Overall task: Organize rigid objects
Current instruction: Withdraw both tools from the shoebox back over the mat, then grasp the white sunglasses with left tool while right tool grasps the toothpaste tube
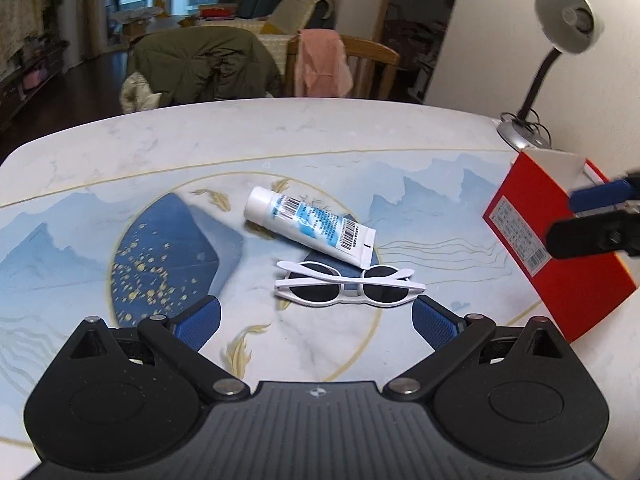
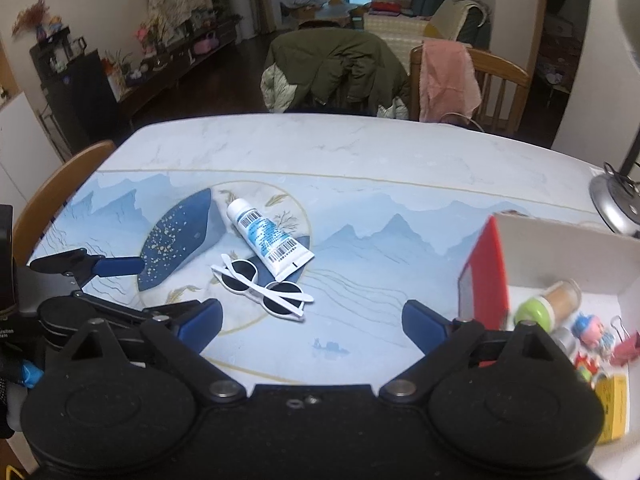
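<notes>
White sunglasses (image 1: 348,282) lie folded on the patterned table, with a white tube (image 1: 310,227) just behind them; both also show in the right wrist view, the sunglasses (image 2: 262,288) and the tube (image 2: 270,239). My left gripper (image 1: 316,322) is open and empty, just short of the sunglasses. My right gripper (image 2: 312,322) is open and empty above the table, between the sunglasses and a red box (image 2: 486,276). The box holds a small jar (image 2: 554,300), a toy figure (image 2: 594,330) and other small items. The box (image 1: 560,248) stands at the right of the left wrist view.
A desk lamp (image 1: 560,40) stands at the table's far right corner behind the box. Chairs draped with a green jacket (image 2: 340,68) and a pink cloth (image 2: 448,72) stand at the far edge. A wooden chair (image 2: 48,192) is at the left edge.
</notes>
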Tool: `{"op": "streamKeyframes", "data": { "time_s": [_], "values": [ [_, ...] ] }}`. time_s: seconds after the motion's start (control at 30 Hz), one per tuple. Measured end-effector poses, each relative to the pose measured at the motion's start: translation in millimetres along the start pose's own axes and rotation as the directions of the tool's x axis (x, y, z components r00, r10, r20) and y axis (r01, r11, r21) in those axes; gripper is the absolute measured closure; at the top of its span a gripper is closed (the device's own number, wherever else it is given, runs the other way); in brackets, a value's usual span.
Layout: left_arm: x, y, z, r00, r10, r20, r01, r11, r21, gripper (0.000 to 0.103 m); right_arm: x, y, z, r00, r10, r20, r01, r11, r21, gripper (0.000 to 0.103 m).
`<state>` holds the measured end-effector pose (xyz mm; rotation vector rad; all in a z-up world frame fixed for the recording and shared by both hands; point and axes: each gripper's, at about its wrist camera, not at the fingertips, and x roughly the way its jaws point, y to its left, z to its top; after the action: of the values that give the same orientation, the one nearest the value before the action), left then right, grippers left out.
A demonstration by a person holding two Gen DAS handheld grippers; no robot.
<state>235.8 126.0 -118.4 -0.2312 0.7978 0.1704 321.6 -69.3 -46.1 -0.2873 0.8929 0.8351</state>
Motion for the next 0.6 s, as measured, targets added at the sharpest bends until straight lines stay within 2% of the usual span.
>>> {"op": "streamKeyframes", "data": {
  "time_s": [0.3, 0.6],
  "values": [
    [29.7, 14.7, 9.8, 0.997, -0.077, -0.017, 0.078, 0.995, 0.068, 0.001, 53.8, 8.5, 35.2, 0.998, 0.041, -0.051, -0.045, 0.995, -0.09, 0.013],
    [55.7, 13.3, 13.2, 0.991, -0.127, -0.042, 0.132, 0.975, 0.178, 0.001, 116.6, 20.0, 58.7, 0.989, 0.086, -0.124, -0.108, 0.978, -0.179, 0.022]
  ]
}}
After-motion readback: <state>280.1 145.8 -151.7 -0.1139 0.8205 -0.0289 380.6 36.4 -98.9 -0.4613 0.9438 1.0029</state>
